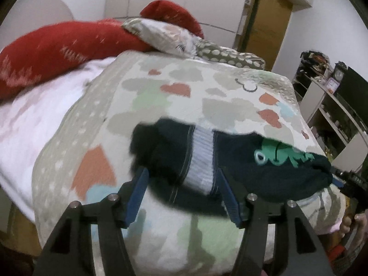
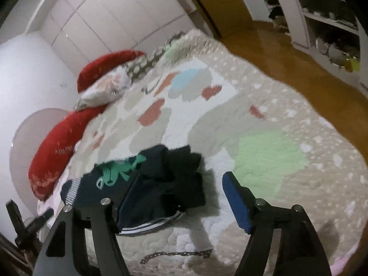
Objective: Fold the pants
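Dark navy pants (image 1: pixel 241 161) lie bunched on a quilt (image 1: pixel 161 87) that covers the bed, near its close edge. A pale ribbed band (image 1: pixel 202 161) crosses the cloth, and a green frog design (image 1: pixel 276 156) shows on its right part in the left wrist view.

Left gripper (image 1: pixel 181 177): its two blue-padded fingers (image 1: pixel 138 195) stand on either side of the ribbed band, with the cloth running between them. The jaws are part open; the blur does not let me tell whether the pads press on the cloth.

Right gripper (image 2: pixel 181 188): the jaws stand wide. The left finger (image 2: pixel 128 202) lies against the dark cloth, while the right one (image 2: pixel 237 202) is apart from it, over bare quilt. Nothing is clamped between them. In the left wrist view this tool appears at the right end of the pants, with a hand (image 1: pixel 352 225) below it.

Surroundings: two red pillows (image 1: pixel 57 53) and a patterned pillow (image 1: pixel 165 34) rest at the head of the bed. White cupboard doors (image 2: pixel 115 16) stand behind, a wooden floor (image 2: pixel 287 53) runs beside the bed, and shelves (image 2: pixel 322 11) stand beyond it.
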`<action>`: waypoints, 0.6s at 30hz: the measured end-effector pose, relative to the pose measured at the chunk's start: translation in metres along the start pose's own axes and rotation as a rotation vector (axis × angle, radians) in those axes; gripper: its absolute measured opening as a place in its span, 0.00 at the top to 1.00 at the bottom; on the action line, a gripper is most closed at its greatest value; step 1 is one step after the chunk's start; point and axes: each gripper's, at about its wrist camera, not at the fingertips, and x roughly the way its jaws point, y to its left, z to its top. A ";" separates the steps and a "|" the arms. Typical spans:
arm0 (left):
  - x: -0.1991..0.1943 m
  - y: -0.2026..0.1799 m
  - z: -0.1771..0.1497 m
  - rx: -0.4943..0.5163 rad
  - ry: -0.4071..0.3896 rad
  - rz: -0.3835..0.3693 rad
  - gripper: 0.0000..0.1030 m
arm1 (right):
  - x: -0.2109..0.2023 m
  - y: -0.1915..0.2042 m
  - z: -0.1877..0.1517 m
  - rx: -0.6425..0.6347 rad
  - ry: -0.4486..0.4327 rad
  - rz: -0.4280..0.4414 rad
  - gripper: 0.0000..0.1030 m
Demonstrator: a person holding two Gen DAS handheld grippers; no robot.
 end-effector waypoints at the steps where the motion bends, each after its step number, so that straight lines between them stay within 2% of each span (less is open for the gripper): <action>1: 0.006 -0.002 0.006 0.001 -0.007 0.001 0.41 | 0.011 0.002 0.000 -0.001 0.028 0.004 0.26; 4: 0.032 0.000 0.025 -0.030 -0.003 -0.009 0.41 | 0.043 0.004 -0.002 0.003 0.087 -0.007 0.26; 5: 0.045 0.003 0.030 -0.041 0.008 0.018 0.41 | 0.050 0.006 -0.002 0.007 0.092 0.009 0.30; 6: 0.058 0.006 0.033 -0.046 0.019 0.060 0.41 | 0.057 0.008 -0.002 0.008 0.094 0.032 0.50; 8: 0.084 0.014 0.034 -0.065 0.066 0.150 0.41 | 0.071 0.013 0.002 0.017 0.134 0.071 0.77; 10: 0.095 0.021 0.030 -0.102 0.104 0.183 0.41 | 0.075 0.012 0.008 0.042 0.152 0.108 0.79; 12: 0.093 0.021 0.025 -0.123 0.107 0.170 0.41 | 0.069 0.008 0.019 0.042 0.116 0.103 0.81; 16: 0.083 -0.002 0.013 -0.066 0.092 0.190 0.41 | 0.055 -0.004 0.035 0.055 0.072 0.095 0.83; 18: 0.083 -0.013 0.003 -0.030 0.101 0.224 0.41 | 0.054 -0.010 0.038 0.069 0.059 0.082 0.83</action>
